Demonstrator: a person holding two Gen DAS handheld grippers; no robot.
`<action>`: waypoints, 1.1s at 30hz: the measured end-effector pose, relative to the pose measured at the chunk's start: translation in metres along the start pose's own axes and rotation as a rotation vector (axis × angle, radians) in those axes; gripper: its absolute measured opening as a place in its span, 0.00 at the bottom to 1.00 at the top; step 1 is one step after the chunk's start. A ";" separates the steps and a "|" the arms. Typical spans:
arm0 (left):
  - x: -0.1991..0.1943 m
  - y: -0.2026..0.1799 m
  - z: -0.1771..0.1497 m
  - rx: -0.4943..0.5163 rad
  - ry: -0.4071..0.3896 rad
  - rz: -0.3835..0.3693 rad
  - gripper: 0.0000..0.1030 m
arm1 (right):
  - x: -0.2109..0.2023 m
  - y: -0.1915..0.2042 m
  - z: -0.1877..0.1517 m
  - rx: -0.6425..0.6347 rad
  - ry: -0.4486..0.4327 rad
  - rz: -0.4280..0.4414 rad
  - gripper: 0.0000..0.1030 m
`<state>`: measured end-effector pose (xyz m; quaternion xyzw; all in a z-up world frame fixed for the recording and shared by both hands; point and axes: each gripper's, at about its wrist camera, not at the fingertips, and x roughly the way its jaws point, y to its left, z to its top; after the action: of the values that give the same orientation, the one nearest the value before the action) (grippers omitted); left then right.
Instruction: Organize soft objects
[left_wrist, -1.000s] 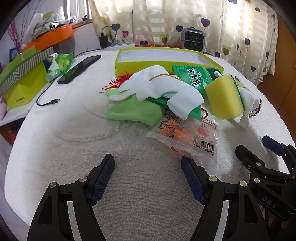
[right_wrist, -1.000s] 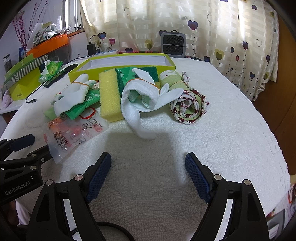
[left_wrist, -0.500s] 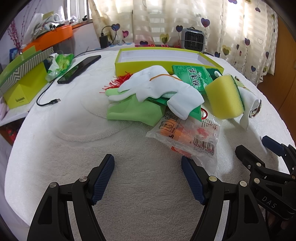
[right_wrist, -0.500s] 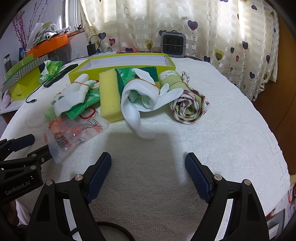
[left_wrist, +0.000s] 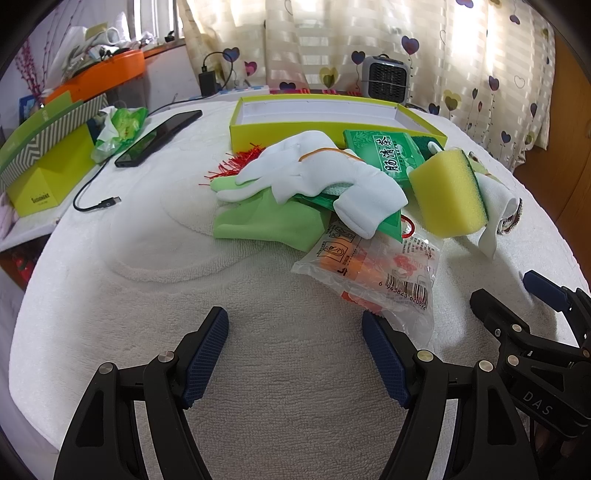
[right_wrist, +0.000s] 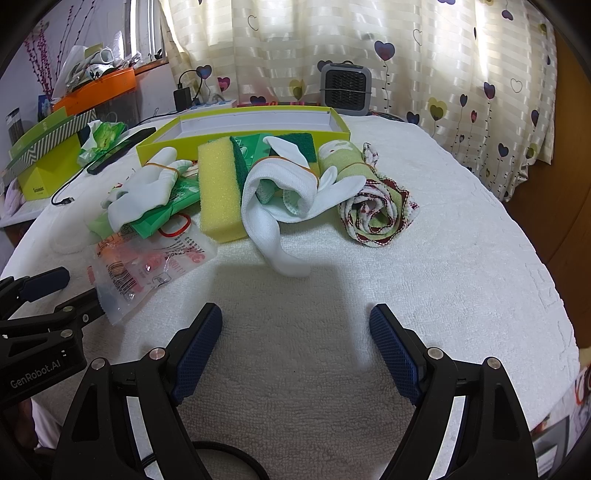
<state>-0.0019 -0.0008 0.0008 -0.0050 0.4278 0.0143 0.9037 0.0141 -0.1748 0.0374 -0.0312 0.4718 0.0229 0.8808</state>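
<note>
Left gripper (left_wrist: 295, 354) and right gripper (right_wrist: 295, 343) jaws wide, empty, bare towel (right_wrist: 461, 258) ahead, sponge (right_wrist: 218, 192) beyond.

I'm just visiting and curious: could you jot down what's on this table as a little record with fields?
surface: white towel
container: yellow-green tray, nothing inside that shows
pile: yellow sponge, white sock, white gloves, rolled cloth, green packet, clear wrapper
left gripper: open, holding nothing
right gripper: open, holding nothing
nearby: phone, small heater
</note>
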 end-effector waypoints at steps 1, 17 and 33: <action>0.000 0.000 0.000 0.000 0.000 0.000 0.72 | 0.000 0.000 0.000 0.000 0.000 0.000 0.80; 0.001 0.006 0.008 0.024 0.021 -0.037 0.72 | -0.007 -0.013 0.002 -0.017 0.012 0.049 0.80; -0.029 0.035 0.047 -0.033 -0.068 -0.200 0.71 | -0.031 -0.038 0.031 0.073 -0.126 0.223 0.80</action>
<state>0.0147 0.0343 0.0532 -0.0619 0.3942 -0.0689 0.9144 0.0251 -0.2108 0.0819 0.0551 0.4165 0.1054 0.9013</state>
